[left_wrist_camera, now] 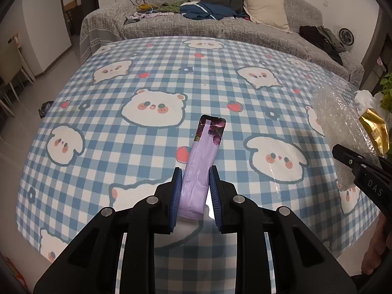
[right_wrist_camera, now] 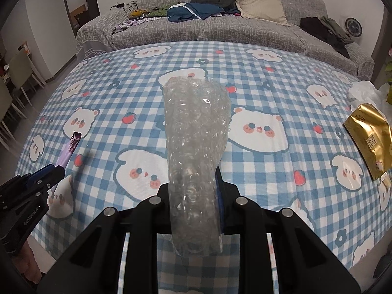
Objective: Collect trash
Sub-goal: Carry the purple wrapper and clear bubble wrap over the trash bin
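My left gripper (left_wrist_camera: 195, 171) is shut on a purple snack wrapper (left_wrist_camera: 202, 161), which sticks up and forward between the blue pads, lifted off the checked tablecloth (left_wrist_camera: 147, 147). My right gripper (right_wrist_camera: 193, 171) is shut on a roll of clear bubble wrap (right_wrist_camera: 196, 127), which hides its left pad. In the right wrist view the left gripper (right_wrist_camera: 52, 169) shows at the lower left with the purple wrapper (right_wrist_camera: 68, 149) in it. In the left wrist view the right gripper (left_wrist_camera: 343, 155) enters at the right edge with the bubble wrap (left_wrist_camera: 343, 117).
A gold foil packet (right_wrist_camera: 370, 137) and crumpled white plastic (right_wrist_camera: 365, 93) lie at the table's right edge. Behind the table stands a grey sofa (right_wrist_camera: 220, 34) with clothes, a backpack and a cushion. Chairs (right_wrist_camera: 22, 73) stand on the left.
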Available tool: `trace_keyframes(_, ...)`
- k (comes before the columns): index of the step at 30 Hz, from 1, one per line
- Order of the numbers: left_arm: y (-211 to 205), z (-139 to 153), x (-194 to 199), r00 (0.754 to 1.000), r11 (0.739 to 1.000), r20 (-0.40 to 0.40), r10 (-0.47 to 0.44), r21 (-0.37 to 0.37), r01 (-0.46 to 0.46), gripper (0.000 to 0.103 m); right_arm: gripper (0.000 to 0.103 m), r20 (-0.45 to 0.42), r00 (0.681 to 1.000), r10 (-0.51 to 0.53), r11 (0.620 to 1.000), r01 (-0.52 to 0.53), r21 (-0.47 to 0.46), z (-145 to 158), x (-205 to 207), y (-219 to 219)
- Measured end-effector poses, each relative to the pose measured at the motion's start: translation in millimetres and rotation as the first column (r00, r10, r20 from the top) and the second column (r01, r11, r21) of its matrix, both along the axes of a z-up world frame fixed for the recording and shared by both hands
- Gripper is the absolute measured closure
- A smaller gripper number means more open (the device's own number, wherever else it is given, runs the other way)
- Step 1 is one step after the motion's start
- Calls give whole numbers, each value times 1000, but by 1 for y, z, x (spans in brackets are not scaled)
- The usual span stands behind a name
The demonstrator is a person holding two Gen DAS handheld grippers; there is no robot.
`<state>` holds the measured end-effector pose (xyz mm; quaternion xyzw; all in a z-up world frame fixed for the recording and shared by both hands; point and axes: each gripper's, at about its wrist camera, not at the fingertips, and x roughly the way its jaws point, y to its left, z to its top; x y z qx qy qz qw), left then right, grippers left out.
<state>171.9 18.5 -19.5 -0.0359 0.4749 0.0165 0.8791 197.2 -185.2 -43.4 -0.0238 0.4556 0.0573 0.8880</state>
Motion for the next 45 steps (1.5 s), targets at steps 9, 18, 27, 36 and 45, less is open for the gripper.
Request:
trace_keyframes(9, -7, 4, -26, 1000, 1000, 3, -9, -8, 9, 81, 80, 9, 1000, 9, 1000, -9, -8, 6, -29, -1)
trace_keyframes(18, -12, 8, -47, 1000, 1000, 6, -10, -15, 10, 81, 80, 11, 1000, 11, 1000, -11, -17, 6, -49, -2)
trace_keyframes(27, -14, 12, -75, 1000, 999, 18, -12, -30, 12, 80, 80, 27, 999, 18, 1000, -19, 6, 7, -76, -4)
trace_keyframes(36, -8, 5, -103, 1000, 999, 18, -3, -42, 4, 80, 80, 33, 999, 19, 1000, -19, 8, 3, -101, -5)
trace_keyframes(45, -10, 5, -128, 999, 999, 28, -15, -50, 16, 80, 80, 48, 999, 11, 1000, -12, 6, 1, -120, -10)
